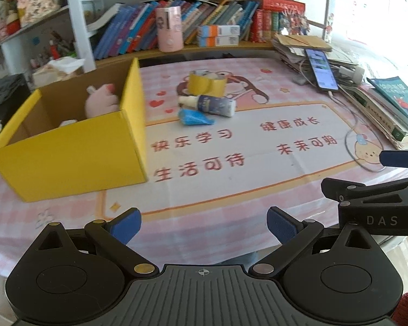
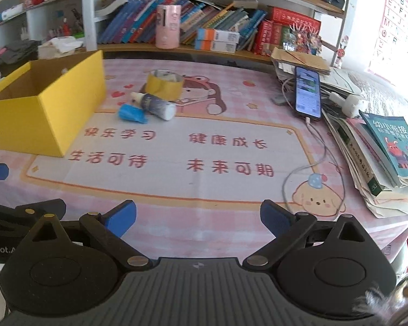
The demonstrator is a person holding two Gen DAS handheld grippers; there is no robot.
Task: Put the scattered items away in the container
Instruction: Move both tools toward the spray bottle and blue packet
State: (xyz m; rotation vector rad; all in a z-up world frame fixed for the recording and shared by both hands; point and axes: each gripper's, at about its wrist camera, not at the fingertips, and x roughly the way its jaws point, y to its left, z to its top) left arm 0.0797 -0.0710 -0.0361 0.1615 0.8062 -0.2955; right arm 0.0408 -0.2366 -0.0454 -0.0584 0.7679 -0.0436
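Observation:
A yellow cardboard box (image 1: 68, 146) stands open on the left of the table, with a pink plush toy (image 1: 102, 103) inside; the box also shows in the right wrist view (image 2: 40, 114). Past it lie a yellow tape roll (image 1: 206, 84) (image 2: 164, 84), a small bottle on its side (image 1: 212, 104) (image 2: 155, 104) and a blue crumpled packet (image 1: 194, 118) (image 2: 132, 114), close together. My left gripper (image 1: 204, 225) is open and empty near the table's front edge. My right gripper (image 2: 198, 221) is open and empty, to the right of the left one.
A phone (image 2: 308, 92) on a charging cable lies on stacked papers and books (image 2: 380, 152) along the right edge. A shelf of books and a pink cylinder (image 2: 168, 25) runs behind the table. A printed pink mat (image 2: 176, 149) covers the table.

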